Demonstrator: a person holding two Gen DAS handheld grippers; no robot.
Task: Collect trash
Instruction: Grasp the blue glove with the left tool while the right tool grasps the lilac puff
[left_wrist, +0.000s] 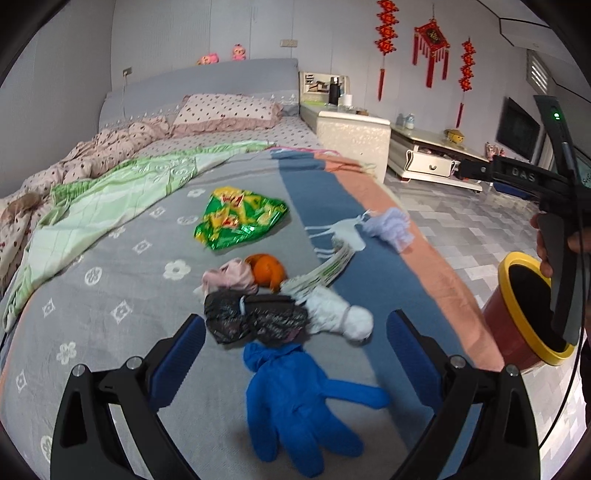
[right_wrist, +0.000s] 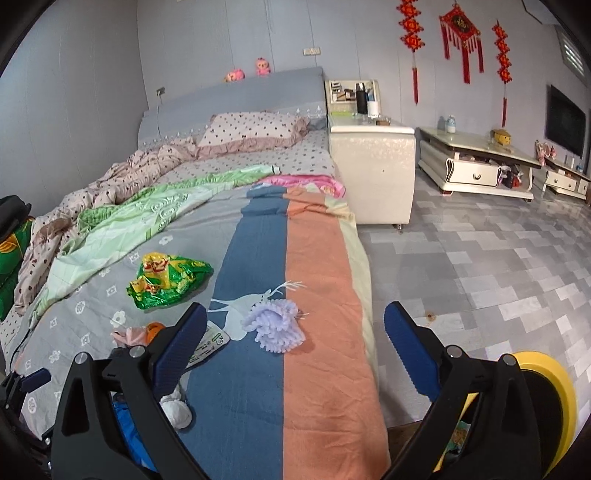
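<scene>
Blue rubber glove (left_wrist: 295, 402) lies nearest the lens in the left wrist view, low centre, between the spread-apart jaws of the left gripper (left_wrist: 295, 332), which grasps nothing; its cuff points up the frame and its fingers fan toward the lower right, long axis running roughly top to bottom. Spread beneath it all is the bed (left_wrist: 110, 288) with its grey flowered cover. At the right edge stands a red bin with a yellow rim (left_wrist: 517, 317), beside a hand (left_wrist: 543, 240) on the other tool, whose body bears letters that seem to read "DAS". Above centre lies a crumpled green snack bag (left_wrist: 240, 218), its print unreadable. Below that sit a black plastic bag (left_wrist: 255, 321), a white wad (left_wrist: 340, 314), an orange (left_wrist: 267, 271) and a lilac fluffy cloth (left_wrist: 388, 225). In the right wrist view the right gripper (right_wrist: 295, 332) is released wide over that cloth, clamping nothing.
</scene>
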